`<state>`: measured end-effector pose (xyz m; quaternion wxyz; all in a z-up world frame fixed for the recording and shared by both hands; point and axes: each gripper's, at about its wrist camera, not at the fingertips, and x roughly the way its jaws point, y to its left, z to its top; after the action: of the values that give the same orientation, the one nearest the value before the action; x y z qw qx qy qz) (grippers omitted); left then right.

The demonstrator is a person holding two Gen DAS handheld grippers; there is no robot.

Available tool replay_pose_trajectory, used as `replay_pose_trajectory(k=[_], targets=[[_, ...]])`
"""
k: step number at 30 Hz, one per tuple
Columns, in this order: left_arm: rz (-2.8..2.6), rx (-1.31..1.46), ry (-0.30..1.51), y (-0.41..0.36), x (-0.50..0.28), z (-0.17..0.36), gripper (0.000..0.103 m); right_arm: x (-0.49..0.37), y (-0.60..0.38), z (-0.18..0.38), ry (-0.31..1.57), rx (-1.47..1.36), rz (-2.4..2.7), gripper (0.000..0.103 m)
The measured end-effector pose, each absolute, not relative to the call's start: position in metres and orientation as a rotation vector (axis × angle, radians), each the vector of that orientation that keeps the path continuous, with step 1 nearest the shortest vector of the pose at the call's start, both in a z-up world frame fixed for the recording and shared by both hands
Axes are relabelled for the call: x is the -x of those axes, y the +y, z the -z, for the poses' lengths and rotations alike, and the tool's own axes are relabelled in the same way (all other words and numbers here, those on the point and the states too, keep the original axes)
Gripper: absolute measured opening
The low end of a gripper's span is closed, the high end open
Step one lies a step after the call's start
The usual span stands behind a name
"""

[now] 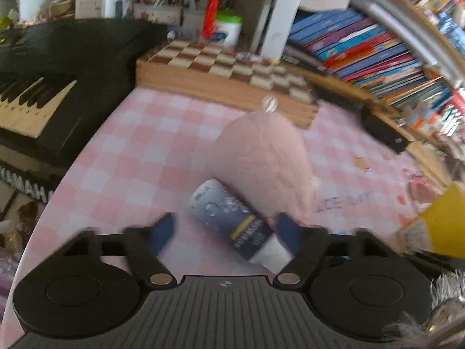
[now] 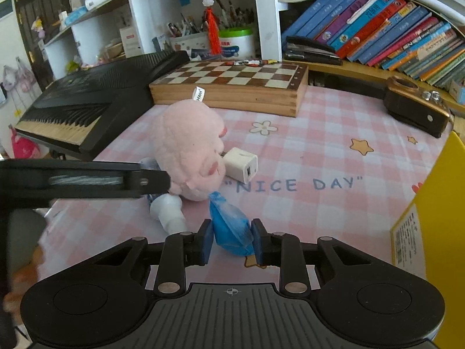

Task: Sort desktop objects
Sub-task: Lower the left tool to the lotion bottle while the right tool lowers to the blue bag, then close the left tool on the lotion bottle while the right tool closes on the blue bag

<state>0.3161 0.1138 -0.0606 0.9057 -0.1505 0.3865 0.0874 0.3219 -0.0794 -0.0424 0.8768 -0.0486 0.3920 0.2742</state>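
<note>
In the left wrist view, our left gripper (image 1: 225, 232) straddles the dark-blue tube (image 1: 232, 221) beside the pink plush (image 1: 261, 157), jaws apart. In the right wrist view, our right gripper (image 2: 231, 240) pinches the blue bag (image 2: 229, 226) on the checked cloth (image 2: 319, 151).

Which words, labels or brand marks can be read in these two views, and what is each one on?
"NICE DAY": printed on the pink checked tablecloth.
"HWH": on the white tag of the pink plush toy.
Letters on the black keyboard: cut off and blurred, unreadable.
Book spines, dark bottle label, yellow box label, green-lidded tub: too small or blurred.
</note>
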Motion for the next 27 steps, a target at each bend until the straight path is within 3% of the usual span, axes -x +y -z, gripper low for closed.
replay_pose_trajectory(k=[2,13,18,27], targets=[[-0.188,0.308,0.807,0.113,-0.323,0.063,0.053,-0.322,-0.08,0.043,0.82,0.098,-0.575,0.027],[-0.139,0.111,0.845,0.088,-0.339,0.074,0.049,-0.325,-0.079,0.046,0.829,0.118,-0.581,0.027],[-0.145,0.081,0.828,0.092,-0.337,0.075,0.031,-0.331,-0.074,0.055,0.851,0.132,-0.564,0.026],[-0.112,0.201,0.78,0.106,-0.3,0.055,0.031,-0.317,-0.078,0.04,0.792,0.137,-0.596,0.024]])
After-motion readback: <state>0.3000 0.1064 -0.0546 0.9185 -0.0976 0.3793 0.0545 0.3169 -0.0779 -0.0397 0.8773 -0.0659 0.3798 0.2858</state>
